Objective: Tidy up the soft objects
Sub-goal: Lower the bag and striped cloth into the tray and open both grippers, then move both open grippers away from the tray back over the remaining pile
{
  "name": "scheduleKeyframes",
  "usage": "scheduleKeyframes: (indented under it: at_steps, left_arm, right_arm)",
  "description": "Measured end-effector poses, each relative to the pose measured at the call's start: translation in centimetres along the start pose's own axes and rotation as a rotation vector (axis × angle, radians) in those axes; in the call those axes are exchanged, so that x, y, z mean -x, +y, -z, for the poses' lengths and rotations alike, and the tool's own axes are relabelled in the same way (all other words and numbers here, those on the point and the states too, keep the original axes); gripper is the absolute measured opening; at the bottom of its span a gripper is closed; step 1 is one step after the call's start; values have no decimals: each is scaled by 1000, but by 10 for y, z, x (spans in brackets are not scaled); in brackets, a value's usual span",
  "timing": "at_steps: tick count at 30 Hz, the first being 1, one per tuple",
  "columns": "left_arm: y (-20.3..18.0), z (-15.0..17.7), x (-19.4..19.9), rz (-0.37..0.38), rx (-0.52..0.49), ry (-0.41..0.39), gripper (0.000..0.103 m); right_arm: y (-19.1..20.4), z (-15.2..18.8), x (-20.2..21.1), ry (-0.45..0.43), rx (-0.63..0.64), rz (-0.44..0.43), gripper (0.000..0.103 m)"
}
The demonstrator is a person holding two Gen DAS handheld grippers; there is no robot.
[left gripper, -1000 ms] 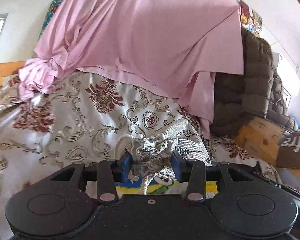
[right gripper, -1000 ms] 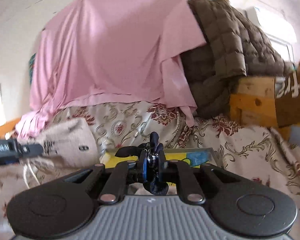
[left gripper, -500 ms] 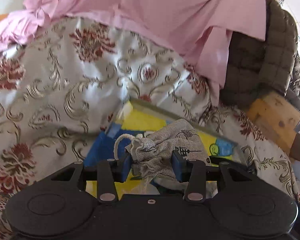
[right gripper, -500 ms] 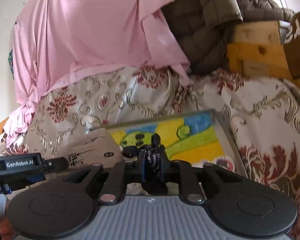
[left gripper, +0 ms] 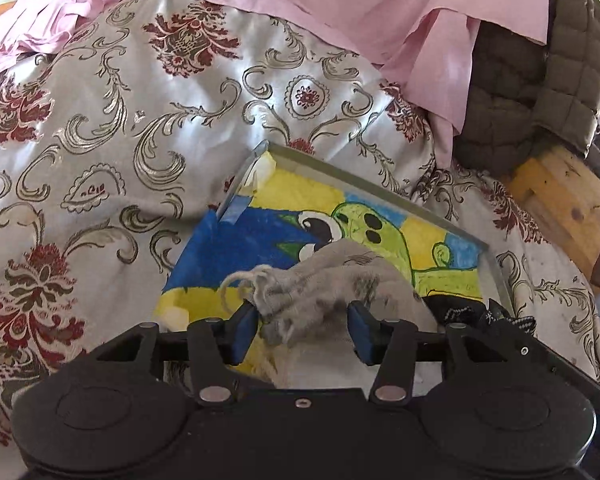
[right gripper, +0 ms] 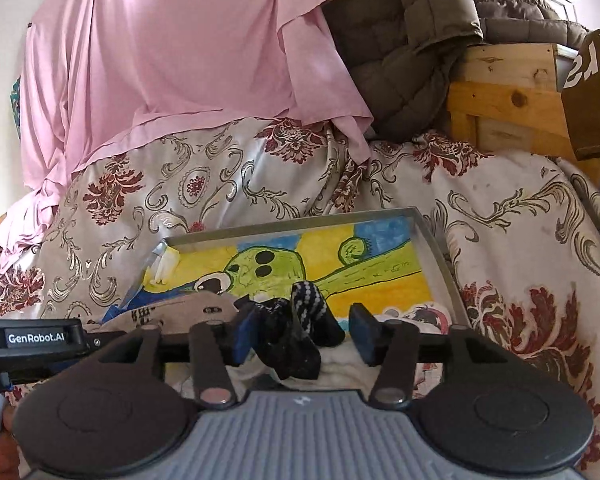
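— What are the fingers doing?
— Left gripper [left gripper: 302, 322] is loosening around the grey pouch [left gripper: 324, 284]; right gripper [right gripper: 306, 330] is spreading wide beside the black sock [right gripper: 296, 332].
— Where?
— Both lying over the tray [right gripper: 440, 248] on the bed [left gripper: 140, 120].

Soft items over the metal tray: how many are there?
2. A grey drawstring cloth pouch between the left gripper fingers; a black knitted fabric piece between the right gripper fingers. Others may be hidden below.

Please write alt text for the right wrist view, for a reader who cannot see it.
The right gripper has its jaws open around a black knitted item that lies over a metal tray lined with a green and yellow drawing. The tray rests on a floral bedspread, with a pink sheet behind.
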State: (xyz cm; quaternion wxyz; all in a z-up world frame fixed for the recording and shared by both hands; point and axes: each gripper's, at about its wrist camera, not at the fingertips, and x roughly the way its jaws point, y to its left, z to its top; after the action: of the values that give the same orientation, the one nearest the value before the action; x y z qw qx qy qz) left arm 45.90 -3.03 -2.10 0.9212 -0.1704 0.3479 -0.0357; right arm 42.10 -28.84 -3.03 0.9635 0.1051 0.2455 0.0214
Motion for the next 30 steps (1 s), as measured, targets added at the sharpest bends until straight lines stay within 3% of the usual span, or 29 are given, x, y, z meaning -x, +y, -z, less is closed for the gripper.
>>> scheduleKeyframes:
  at_steps: [7,13,20,25,30]
  left_arm:
    - [-7,1,19,-16,-26,-33,74]
    - [-18,3,58,-18,-72,-125,89]
    - [-29,20,120,9,-136,-251,98]
    - [-33,38,163,15,-175,-329,102]
    - [-27,60,202,38,-132,-369,102]
  right_arm:
    - [-6,-5,19,-35,-15,14,78]
    - [-7,-10,55,-92,-35,8,90]
    - [4,-13,110,-174,-22,-12,103]
    - [14,-7,151,-227,-6,-13,103]
    - [21,3,189,-267,-2,0,103]
